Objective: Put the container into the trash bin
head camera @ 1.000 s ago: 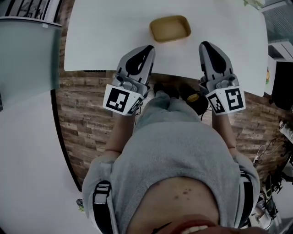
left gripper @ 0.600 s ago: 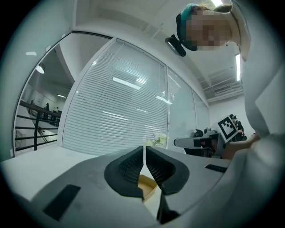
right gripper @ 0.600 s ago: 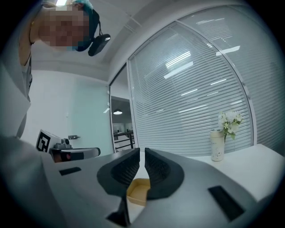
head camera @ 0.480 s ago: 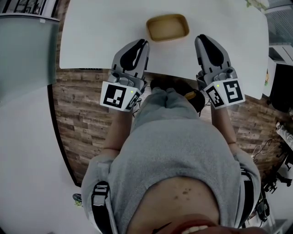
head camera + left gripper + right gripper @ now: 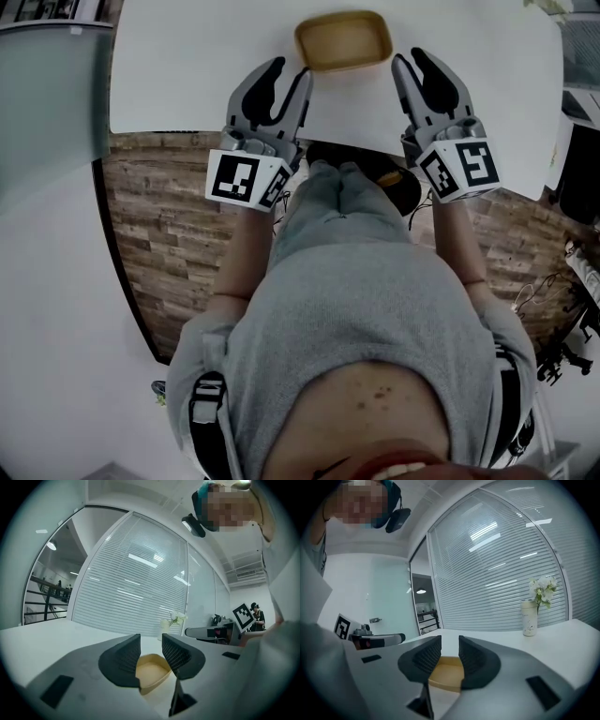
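Jaws of left gripper (image 5: 291, 73) and right gripper (image 5: 412, 60) opening, empty tan container (image 5: 343, 42) beyond

- Looks along the left gripper (image 5: 151, 639), jaws opening, pads apart.
- Frames the tan container (image 5: 152, 670) through the gap, beyond both pads, on the white table (image 5: 56, 637).
- Shows a vase (image 5: 165, 626) of white flowers farther back, before the slatted blinds (image 5: 136, 583).
- Catches the right gripper (image 5: 190, 631) at right, marker cube (image 5: 243, 616) above.
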{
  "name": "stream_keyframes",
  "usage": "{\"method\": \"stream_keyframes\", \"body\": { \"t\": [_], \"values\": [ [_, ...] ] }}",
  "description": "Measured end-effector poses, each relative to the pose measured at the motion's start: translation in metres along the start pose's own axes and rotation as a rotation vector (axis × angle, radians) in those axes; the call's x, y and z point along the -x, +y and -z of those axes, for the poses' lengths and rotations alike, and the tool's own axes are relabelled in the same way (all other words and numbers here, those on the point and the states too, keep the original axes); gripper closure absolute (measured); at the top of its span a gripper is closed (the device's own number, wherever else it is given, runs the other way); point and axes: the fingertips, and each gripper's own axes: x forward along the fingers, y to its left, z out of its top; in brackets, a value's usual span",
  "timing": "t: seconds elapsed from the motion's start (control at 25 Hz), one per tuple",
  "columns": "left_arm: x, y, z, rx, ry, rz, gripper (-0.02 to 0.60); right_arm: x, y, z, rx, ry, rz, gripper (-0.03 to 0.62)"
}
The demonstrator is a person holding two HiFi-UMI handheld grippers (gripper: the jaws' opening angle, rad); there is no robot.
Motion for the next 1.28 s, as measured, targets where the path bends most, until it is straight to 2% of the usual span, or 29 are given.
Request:
{"method": "stream_keyframes", "body": {
  "t": [0.52, 0.96, 1.28],
  "values": [
    [-0.022, 0.029, 0.054, 0.065, 0.11, -0.081, 0.457, -0.032, -0.031, 0.045, -0.036, 0.103, 0.058, 0.431],
    [-0.036, 0.046, 0.08, 0.122, 0.161, -0.113, 0.457, -0.05, -0.05, 0.075, -0.069, 0.173, 0.107, 0.43],
    [-0.045, 0.051, 0.099, 0.148, 0.228, -0.122, 0.458, -0.057, -0.058, 0.094, -0.084, 0.227, 0.127, 0.43]
  ]
}}
